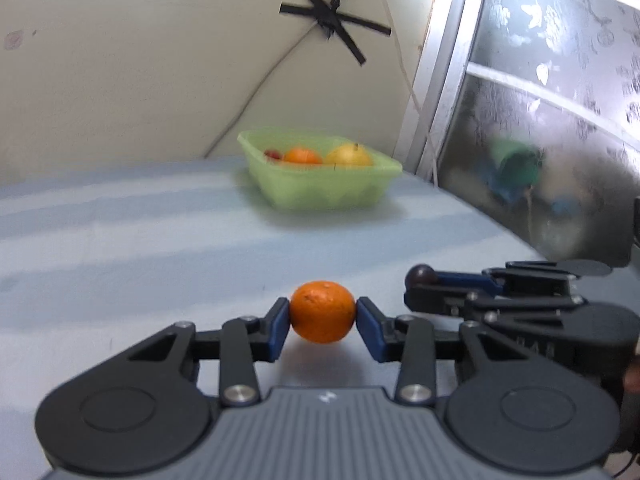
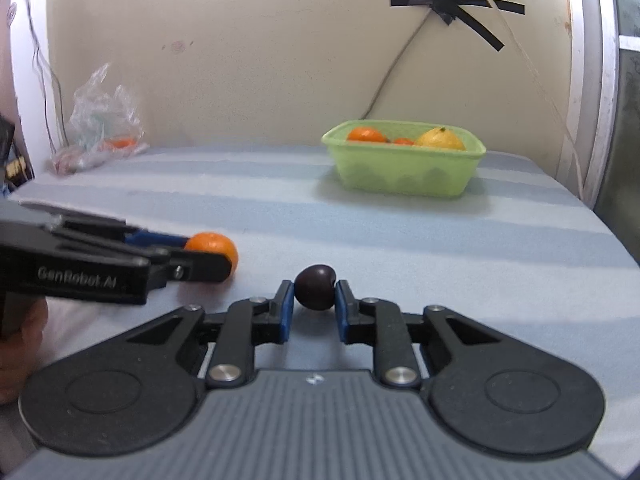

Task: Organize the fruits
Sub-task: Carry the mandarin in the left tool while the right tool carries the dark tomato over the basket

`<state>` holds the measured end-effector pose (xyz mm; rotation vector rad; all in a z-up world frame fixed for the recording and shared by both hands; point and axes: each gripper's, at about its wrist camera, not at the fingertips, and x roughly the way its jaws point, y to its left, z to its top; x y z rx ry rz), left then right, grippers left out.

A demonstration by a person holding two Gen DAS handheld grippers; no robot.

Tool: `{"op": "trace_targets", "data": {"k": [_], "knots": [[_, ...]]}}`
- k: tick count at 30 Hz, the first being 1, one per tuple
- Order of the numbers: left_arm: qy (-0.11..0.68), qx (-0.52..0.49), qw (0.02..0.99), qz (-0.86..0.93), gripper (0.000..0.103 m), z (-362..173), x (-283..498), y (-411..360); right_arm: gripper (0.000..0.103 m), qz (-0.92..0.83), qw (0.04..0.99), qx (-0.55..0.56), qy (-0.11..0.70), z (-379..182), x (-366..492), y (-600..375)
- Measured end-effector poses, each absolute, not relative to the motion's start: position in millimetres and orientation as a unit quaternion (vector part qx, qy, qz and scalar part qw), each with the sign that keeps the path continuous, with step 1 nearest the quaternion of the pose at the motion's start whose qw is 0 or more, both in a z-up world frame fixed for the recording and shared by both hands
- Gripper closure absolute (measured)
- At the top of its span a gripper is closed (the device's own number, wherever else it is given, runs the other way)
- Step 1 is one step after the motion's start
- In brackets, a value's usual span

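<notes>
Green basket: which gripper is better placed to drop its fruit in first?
Right, marginally. The right gripper holds the plum and sits on the green basket's side of the table. The left gripper, jaws on the orange, would have to cross in front of it.

1. We see bare striped tabletop (image 2: 360,232) between both grippers and the green basket (image 2: 404,176), with nothing standing on that stretch.
2. The left gripper (image 2: 224,256) sits just beside the right gripper (image 2: 315,300), crowding that side.
3. A crumpled plastic bag (image 2: 100,120) occupies the far left corner against the wall.
</notes>
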<state>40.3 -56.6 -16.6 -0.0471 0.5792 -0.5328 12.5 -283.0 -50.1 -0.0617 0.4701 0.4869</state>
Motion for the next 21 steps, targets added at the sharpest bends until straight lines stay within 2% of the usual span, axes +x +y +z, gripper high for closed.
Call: {"op": "trace_targets", "data": {"k": [5,8,14,21], "knots": [[0.253,-0.028,0.930,-0.267,0.066,24,98,-72,0.078,0.234,0.951,-0.008,0.200,-12,70,-300],[0.265,-0.038,0.928,-0.260,0.066,36,147,-81,0.078,0.233,0.953,0.008,0.194,3,115,-305],[0.317,-0.058,0.910,-0.260,0.066,28,227,-97,0.078,0.235,0.949,0.001,0.208,-5,178,-296],[0.324,-0.042,0.910,-0.255,0.063,19,241,-109,0.077,0.233,0.952,-0.019,0.199,-17,189,-289]]}}
